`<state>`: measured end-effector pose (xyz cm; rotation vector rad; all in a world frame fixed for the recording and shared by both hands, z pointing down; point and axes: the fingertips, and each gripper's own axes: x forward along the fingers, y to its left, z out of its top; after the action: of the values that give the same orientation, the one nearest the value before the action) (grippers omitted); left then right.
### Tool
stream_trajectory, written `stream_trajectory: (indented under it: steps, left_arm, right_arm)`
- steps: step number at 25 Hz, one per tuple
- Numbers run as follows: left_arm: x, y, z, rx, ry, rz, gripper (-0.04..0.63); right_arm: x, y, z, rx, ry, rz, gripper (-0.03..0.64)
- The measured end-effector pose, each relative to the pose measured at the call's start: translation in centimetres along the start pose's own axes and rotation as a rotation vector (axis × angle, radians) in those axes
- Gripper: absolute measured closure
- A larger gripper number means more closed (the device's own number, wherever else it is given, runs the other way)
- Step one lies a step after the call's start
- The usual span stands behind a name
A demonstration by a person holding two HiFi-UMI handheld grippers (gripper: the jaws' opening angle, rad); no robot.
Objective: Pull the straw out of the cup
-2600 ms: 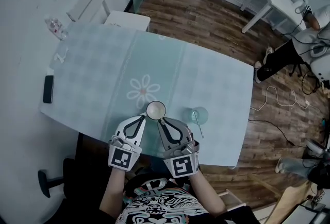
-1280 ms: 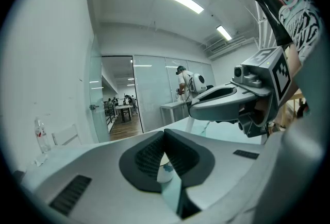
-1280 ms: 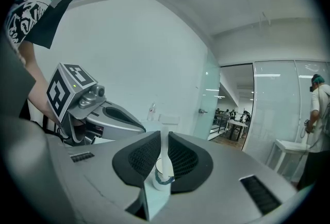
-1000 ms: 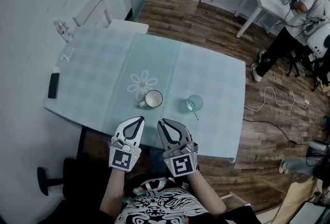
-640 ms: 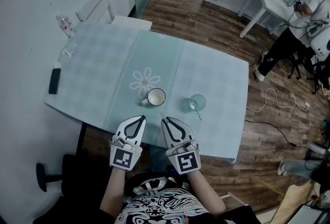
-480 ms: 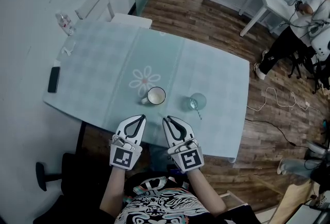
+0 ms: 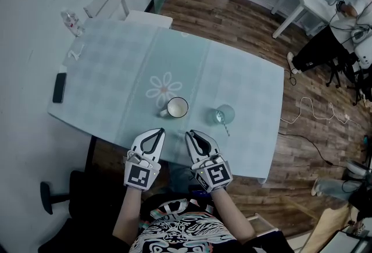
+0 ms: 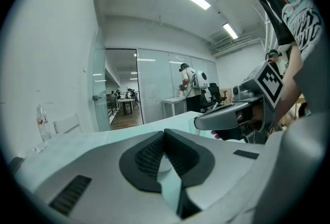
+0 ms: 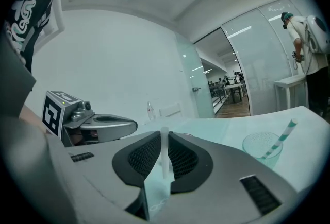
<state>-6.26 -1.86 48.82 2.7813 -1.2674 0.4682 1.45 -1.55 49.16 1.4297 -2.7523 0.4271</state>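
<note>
In the right gripper, the straw stands upright.

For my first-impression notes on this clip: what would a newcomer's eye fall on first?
The left gripper, shut and empty, and the right gripper, pinching a white straw, sit low in the head view. Beyond them, on the daisy cloth, stand a mug and a clear cup holding a striped straw.

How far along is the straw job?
Done: a white straw is held clear of the white mug, which shows none inside. In hand: the right hand-held gripper pinches that straw near the table edge; the left hand-held gripper is shut and empty. Left: setting it down, and maybe the striped straw in the clear cup.
</note>
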Motion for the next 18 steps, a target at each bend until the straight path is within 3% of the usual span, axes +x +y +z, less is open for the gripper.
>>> stream_trajectory:
  steps: [18]
  left_arm:
    - [1.4, 1.1, -1.9, -0.055, 0.014, 0.01, 0.586]
  right_arm:
    - [1.9, -0.1, -2.5, 0.284, 0.029, 0.142, 0.552]
